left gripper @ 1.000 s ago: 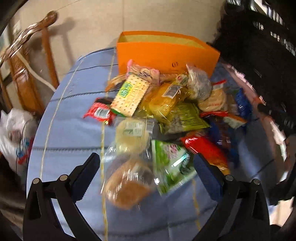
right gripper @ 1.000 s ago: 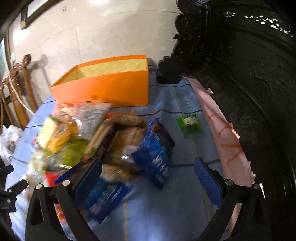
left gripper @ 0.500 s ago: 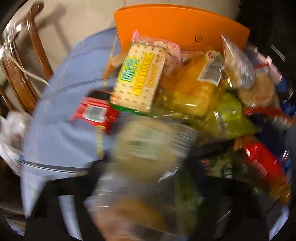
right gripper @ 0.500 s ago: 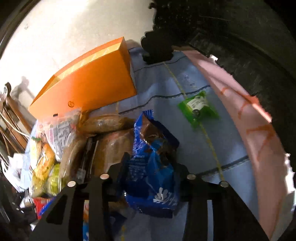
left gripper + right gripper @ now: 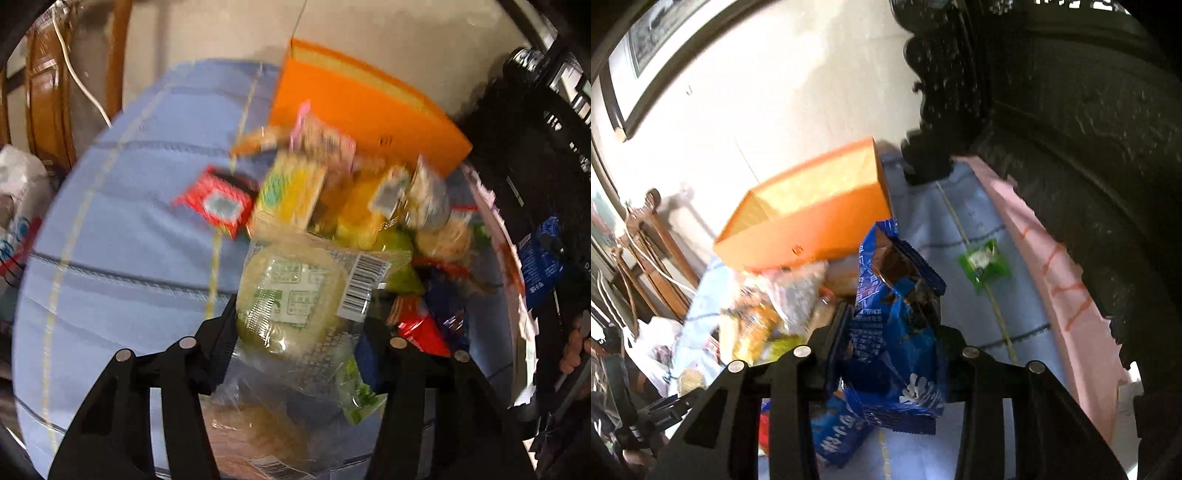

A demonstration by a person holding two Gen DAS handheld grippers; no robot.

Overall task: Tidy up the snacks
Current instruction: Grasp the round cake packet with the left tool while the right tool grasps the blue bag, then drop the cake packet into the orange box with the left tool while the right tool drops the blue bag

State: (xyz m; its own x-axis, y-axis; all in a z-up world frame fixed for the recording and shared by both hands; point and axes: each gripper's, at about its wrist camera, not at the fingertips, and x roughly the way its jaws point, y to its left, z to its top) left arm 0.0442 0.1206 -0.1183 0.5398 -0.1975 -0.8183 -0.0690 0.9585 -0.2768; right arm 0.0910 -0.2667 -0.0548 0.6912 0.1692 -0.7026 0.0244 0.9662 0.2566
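Observation:
My left gripper [image 5: 299,325] is shut on a clear packet with a pale green cake [image 5: 295,295] and holds it above the snack pile [image 5: 354,206]. My right gripper [image 5: 894,332] is shut on a blue snack bag [image 5: 897,314], lifted off the blue tablecloth [image 5: 975,332]. The open orange box [image 5: 362,107] stands at the back of the table; it also shows in the right wrist view [image 5: 812,218]. The blue bag and right gripper appear at the right edge of the left wrist view [image 5: 543,254].
A red packet [image 5: 218,206] lies left of the pile. A small green packet [image 5: 984,262] lies alone on the cloth to the right. Another blue bag [image 5: 834,435] lies below my right gripper. Dark carved furniture [image 5: 1071,147] stands at the right; a wooden chair [image 5: 48,99] at the left.
Both grippers went from open to shut. The left closed on the green cake packet and lifted it. The right closed on the blue bag and raised it off the table.

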